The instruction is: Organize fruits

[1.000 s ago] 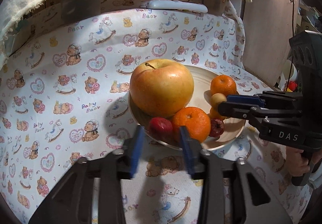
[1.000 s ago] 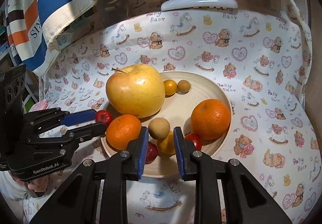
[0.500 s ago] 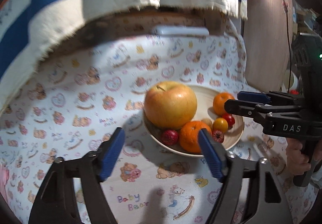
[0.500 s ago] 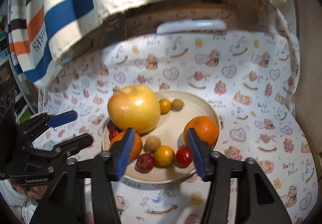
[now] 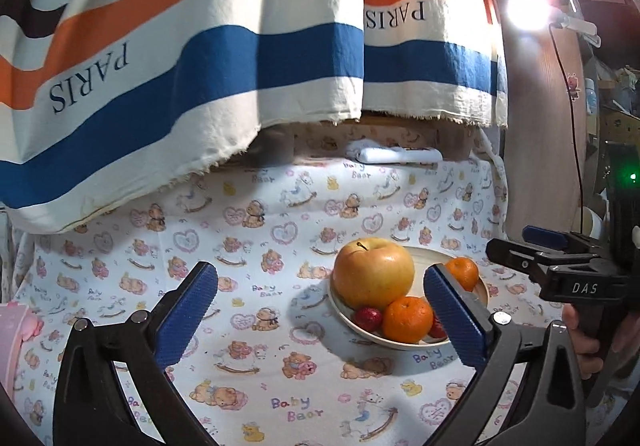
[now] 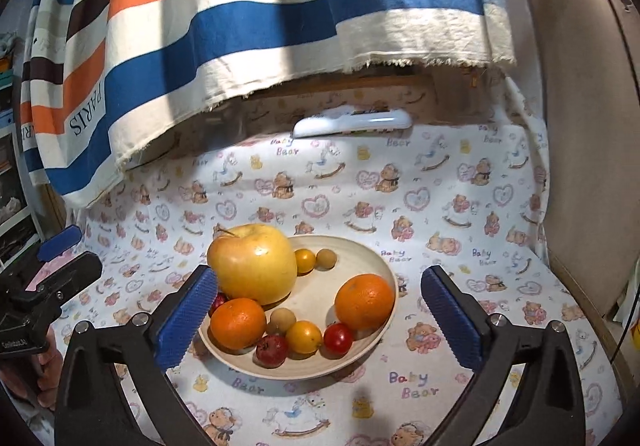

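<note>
A cream bowl [image 6: 384,274] sits on the teddy-bear cloth and holds a large yellow apple [image 6: 253,262], two oranges [image 6: 365,300] [image 6: 238,322], and several small red, yellow and tan fruits [image 6: 304,336]. The same bowl [image 5: 482,292] with the apple [image 5: 374,273] shows right of centre in the left wrist view. My left gripper [image 5: 320,316] is open wide and empty, raised back from the bowl. My right gripper [image 6: 320,320] is open wide and empty, its fingers either side of the bowl, pulled back above it.
A striped PARIS cloth [image 5: 200,45] hangs over the back. A white remote-like object [image 6: 352,123] lies at the back edge. A wooden panel [image 6: 580,125] stands on the right. A bright lamp [image 5: 528,7] shines at upper right. Something pink [image 5: 16,342] lies at far left.
Both grippers have opened wide and pulled back and up from the bowl. The fruits have stayed in the bowl. More of the striped cloth is in view.
</note>
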Tool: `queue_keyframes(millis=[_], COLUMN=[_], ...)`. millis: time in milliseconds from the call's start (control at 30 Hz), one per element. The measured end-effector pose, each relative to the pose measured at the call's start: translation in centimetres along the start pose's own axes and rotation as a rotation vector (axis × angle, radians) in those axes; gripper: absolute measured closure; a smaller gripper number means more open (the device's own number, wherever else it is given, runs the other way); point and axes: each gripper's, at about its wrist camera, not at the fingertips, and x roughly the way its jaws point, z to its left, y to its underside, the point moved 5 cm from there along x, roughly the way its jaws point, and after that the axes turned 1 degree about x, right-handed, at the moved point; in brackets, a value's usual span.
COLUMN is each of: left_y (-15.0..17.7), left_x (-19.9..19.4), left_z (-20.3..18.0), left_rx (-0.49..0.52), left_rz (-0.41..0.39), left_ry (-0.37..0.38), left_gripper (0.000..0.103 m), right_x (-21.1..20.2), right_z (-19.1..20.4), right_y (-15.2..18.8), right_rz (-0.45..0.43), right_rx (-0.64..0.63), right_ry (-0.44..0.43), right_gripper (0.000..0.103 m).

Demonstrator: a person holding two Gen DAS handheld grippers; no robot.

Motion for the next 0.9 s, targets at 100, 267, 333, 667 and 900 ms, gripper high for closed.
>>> queue_keyframes(millis=[100,267,333,667,900], left_y=[0.3,0.7,0.8,1.4,1.4], left_x=[-0.3,-0.6,-0.5,0.5,0.4], left_z=[0.1,0.4,0.6,1.2,1.1], left_rx=[-0.006,-0.004,-0.014,-0.021,-0.017], left_rz=[-0.021,-0.044,-0.038,0.021,0.022], left_ry=[-0.02,-0.056,-0.051,-0.103,-0.094], left_gripper=[0.001,0.001,0.001,0.0,0.0], right_x=[-0.7,-1.4,-1.4,-1.4,-1.4], right_z=[0.2,0.6,0.8,0.9,1.0], right_y=[-0.1,0.2,0.2,0.5,0.6], right_rz=[-0.046,-0.093,-0.094,-0.09,-0.089], right_rx=[-0.038,-0.076,-0.084,-0.104,-0.111], right_ry=[0.03,0.058,0.058,0.106,0.094], right_gripper=[0.001,0.001,0.001,0.001,0.001])
